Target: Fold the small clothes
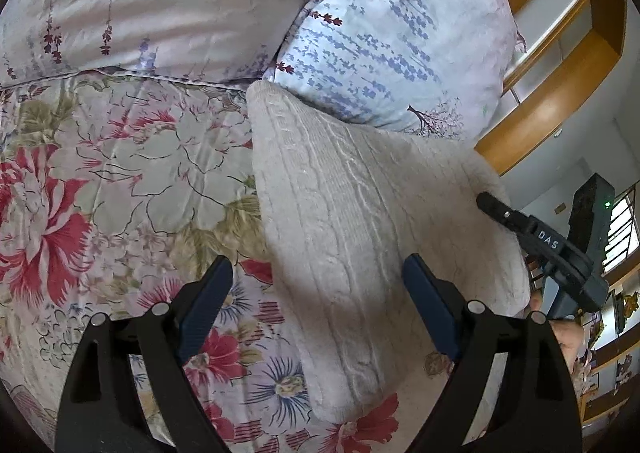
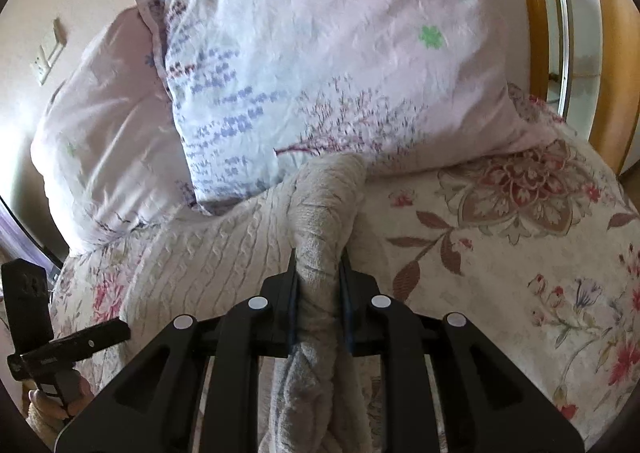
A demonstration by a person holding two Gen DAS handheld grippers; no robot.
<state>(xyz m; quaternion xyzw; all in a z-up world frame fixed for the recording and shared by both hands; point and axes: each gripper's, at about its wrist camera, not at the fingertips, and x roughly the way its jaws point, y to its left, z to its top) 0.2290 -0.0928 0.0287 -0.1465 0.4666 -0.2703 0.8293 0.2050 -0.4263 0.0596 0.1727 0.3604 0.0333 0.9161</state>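
A cream cable-knit sweater (image 1: 360,237) is laid on the floral bedspread (image 1: 120,181) of the bed, its far corner touching a lavender-print pillow (image 1: 392,53). The left gripper (image 1: 320,293) is held above the knit with its fingers apart and nothing between them. The right gripper (image 2: 319,273), marked "DAS" on its side, is clamped on a bunched fold of the sweater.

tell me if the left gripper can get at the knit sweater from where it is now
Probably yes. The left gripper is open right over the cream knit sweater on the floral quilt, nothing between them. The right gripper already clamps a bunched edge.
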